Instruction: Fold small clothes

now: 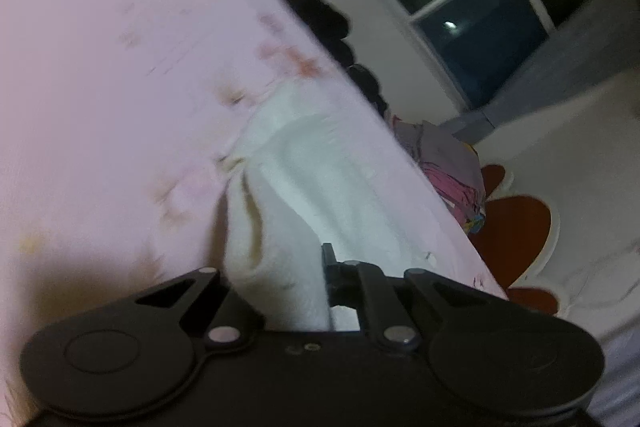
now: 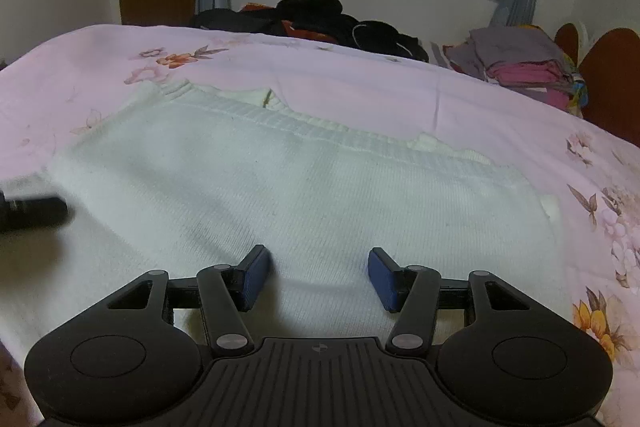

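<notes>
Now | left hand-held gripper [image 1: 276,279] clamps white sweater [image 2: 304,195], pads hidden | right hand-held gripper [image 2: 320,273] spread

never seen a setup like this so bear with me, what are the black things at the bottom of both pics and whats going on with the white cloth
Those black parts are two hand-held grippers, one in each of a person's hands, each carrying a camera that looks out along its fingers. One picture is the left gripper's view, the other the right's.

A white knit sweater lies spread on a bed with a pink floral sheet. The left gripper appears to be pinching a bunched fold of that sweater. The right gripper hangs open just above the sweater, its blue pads apart, holding nothing.

Behind are a dark clothes heap and a folded clothes stack.
</notes>
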